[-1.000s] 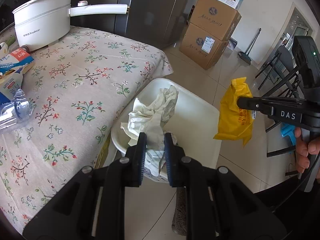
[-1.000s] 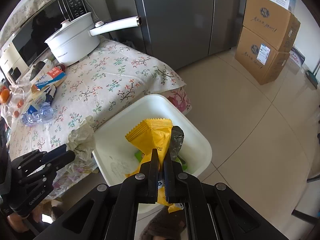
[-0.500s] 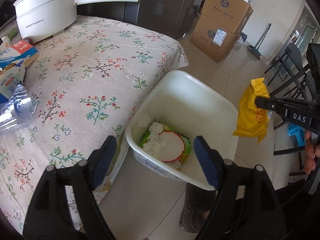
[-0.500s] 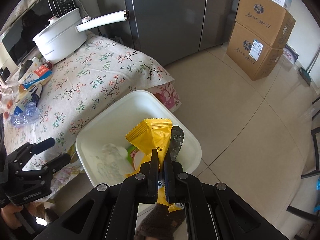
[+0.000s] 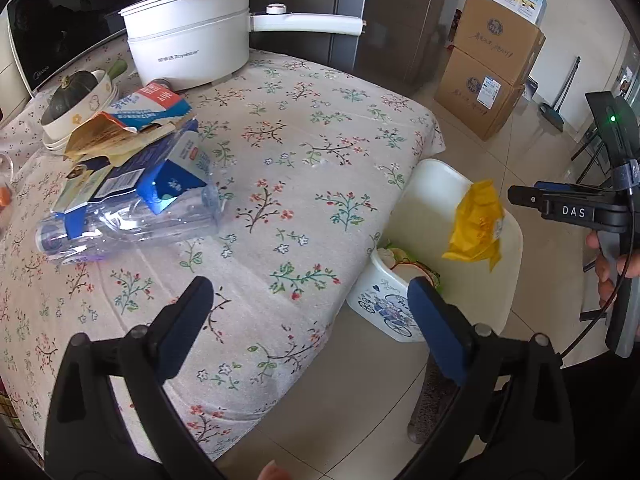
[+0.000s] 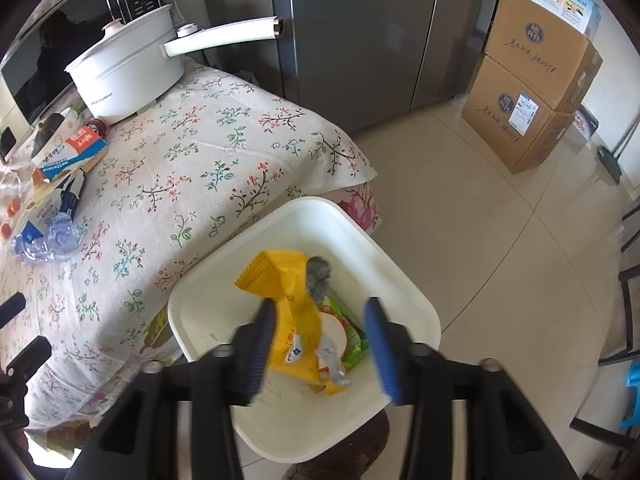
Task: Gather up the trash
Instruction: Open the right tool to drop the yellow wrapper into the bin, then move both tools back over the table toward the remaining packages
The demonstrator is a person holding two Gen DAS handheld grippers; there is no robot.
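Observation:
A white trash bin (image 6: 404, 292) stands on the floor beside the floral-clothed table (image 5: 280, 184). A yellow snack wrapper (image 6: 288, 304) is loose over the bin's opening, just released, and also shows in the left wrist view (image 5: 476, 224). My right gripper (image 6: 320, 344) is open above the bin, with the wrapper between its blue pads. My left gripper (image 5: 312, 328) is open and empty over the table's near corner. A crushed clear bottle (image 5: 132, 220), a blue pack (image 5: 120, 176) and a torn carton (image 5: 136, 116) lie on the table to the left.
A white electric pot (image 5: 188, 52) with a long handle stands at the table's back. A bowl with a squash (image 5: 76, 96) is at the far left. Cardboard boxes (image 6: 532, 92) are stacked by the wall, next to a grey fridge (image 6: 360, 32). Chairs (image 6: 628, 264) stand at the right.
My right gripper opened and let go of the yellow wrapper, which drops into the bin. My left gripper swung left from the bin to over the table.

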